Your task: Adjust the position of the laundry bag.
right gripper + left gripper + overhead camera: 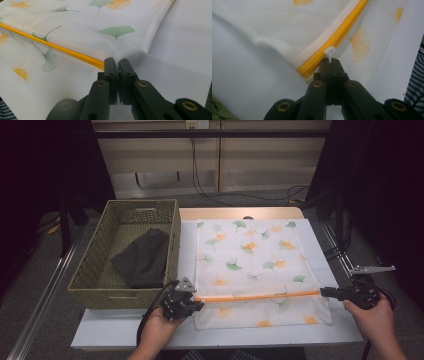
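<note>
Left hand-held gripper (331, 65) clamped on white zipper pull (329, 53); right hand-held gripper (117, 65) pinching laundry bag (260, 270) edge at orange zipper (257, 296) end, flat on bench (325, 250). Keep zipper taut, pull straight along it.

The left tongs (331, 65) are closed on the white zipper pull (329, 53) of a white mesh bag (287, 22). The pull sits at the near end of the orange zipper (337, 37), which runs diagonally up to the right. Orange ginkgo-leaf prints (359, 42) mark the fabric. The bag lies on the white desk (242, 75).
</note>
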A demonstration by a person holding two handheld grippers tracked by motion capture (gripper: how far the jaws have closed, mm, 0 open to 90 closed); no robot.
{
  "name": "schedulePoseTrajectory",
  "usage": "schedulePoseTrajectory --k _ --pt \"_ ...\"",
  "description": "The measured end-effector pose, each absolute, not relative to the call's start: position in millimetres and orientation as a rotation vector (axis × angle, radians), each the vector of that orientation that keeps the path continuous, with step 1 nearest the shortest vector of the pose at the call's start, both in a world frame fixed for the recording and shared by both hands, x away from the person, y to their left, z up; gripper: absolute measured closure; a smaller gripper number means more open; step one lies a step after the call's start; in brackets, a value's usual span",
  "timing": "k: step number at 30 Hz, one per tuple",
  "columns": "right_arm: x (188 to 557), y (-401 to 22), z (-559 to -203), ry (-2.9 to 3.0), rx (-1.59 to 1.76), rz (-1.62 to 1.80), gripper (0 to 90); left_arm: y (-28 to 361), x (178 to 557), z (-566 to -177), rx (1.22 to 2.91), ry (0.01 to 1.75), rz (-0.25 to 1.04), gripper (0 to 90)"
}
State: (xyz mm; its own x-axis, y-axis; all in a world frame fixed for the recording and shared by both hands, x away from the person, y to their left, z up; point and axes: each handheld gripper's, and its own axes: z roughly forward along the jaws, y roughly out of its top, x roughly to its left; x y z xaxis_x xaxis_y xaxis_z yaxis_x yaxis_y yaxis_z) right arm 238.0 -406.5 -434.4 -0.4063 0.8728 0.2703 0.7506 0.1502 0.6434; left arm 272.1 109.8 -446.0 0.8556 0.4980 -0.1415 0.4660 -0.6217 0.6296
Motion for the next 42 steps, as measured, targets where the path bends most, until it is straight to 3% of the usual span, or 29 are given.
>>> schedulePoseTrajectory --k 23,26,28,30,32,35,42 --pt "237.8 -403.4 -443.0 2.27 1.623 1.13 87.2 136.6 270.1 -448.3 2.313 0.763 0.096 90.0" --pt "237.9 -401.9 -443.9 2.297 1.63 1.106 85.4 137.0 268.2 -447.4 2.268 0.763 0.105 90.0" --pt "235.8 -399.2 -442.7 2.293 1.612 1.073 79.2 135.7 267.5 -448.0 2.28 0.751 0.108 89.9" --pt "234.0 -396.6 -440.7 2.294 1.577 1.045 72.6 135.2 266.4 -448.7 2.285 0.737 0.105 84.5" --pt "232.4 -394.8 -438.2 2.269 1.554 1.051 65.9 133.9 264.5 -448.7 2.284 0.719 0.088 71.3" --pt "231.5 -392.9 -434.0 2.251 1.526 1.066 63.4 131.3 257.3 -444.8 2.286 0.672 0.108 59.3" --pt "231.1 -379.1 -426.1 2.293 1.444 1.149 61.5 135.3 253.0 -436.3 2.246 0.646 0.106 54.2"
